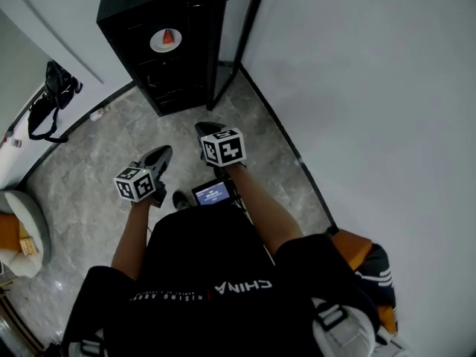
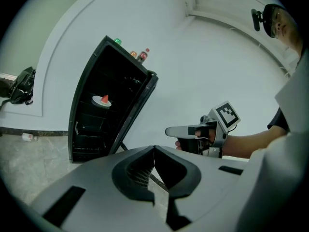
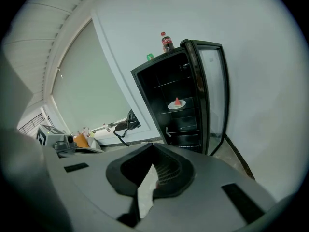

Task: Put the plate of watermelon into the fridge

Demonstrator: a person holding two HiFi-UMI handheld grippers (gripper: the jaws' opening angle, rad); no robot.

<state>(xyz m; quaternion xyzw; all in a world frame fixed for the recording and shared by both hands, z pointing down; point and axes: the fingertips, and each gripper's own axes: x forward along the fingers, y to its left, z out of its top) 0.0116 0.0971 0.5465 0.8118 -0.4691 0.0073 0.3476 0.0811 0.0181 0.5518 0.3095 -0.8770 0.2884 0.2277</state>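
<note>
Plate (image 1: 165,40) sits shelved in fridge (image 1: 186,69); door (image 3: 215,95) open. Your left gripper (image 2: 154,149) and right gripper (image 3: 153,148) are closed, empty. Probably nudge the door shut slowly.

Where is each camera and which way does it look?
Head view: on the person's head, looking steeply down at the fridge; shows both arms, left claw, right claw.
Left gripper view: on the left claw, facing the fridge; shows its shut jaws and the right claw.
Right gripper view: on the right claw, facing the fridge; shows its shut jaws.
Shared: all see the plate of watermelon inside.
</note>
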